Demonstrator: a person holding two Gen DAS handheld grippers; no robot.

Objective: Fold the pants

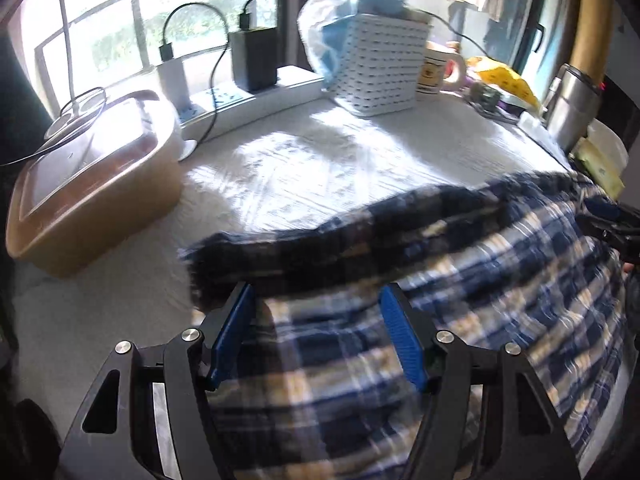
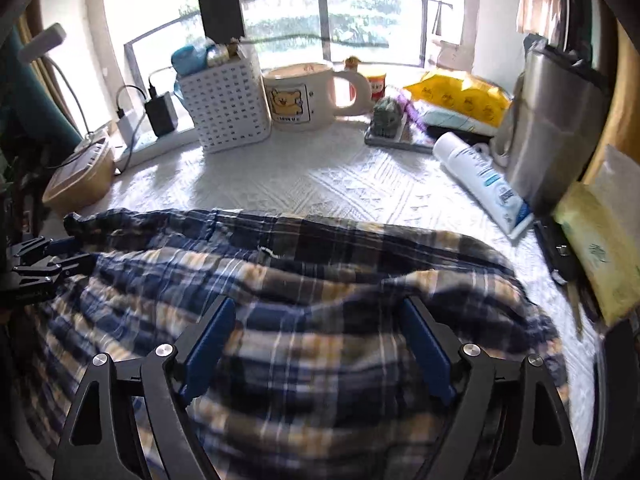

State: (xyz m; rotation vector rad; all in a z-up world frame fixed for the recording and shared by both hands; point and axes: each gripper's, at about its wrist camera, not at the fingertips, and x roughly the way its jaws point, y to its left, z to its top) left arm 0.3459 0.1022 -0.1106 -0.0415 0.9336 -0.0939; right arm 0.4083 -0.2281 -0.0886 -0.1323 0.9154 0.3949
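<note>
Plaid pants lying bunched on the white quilted cover, fold barely begun

Left gripper and right gripper are both hovering wide-jawed over the plaid pants, gripping nothing; waistband is running toward 12 o'clock, cloth rumpled, flattening and folding remaining

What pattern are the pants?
Plaid pants: navy, white and tan checks. Clearest in the right wrist view.

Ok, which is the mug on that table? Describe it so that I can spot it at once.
Start at the window behind the table. In front of it stands a white perforated basket; the mug is directly to its right. It is wide and cream-coloured, has a big handle and, unlike anything nearby, bears a yellow cartoon bear.
</note>
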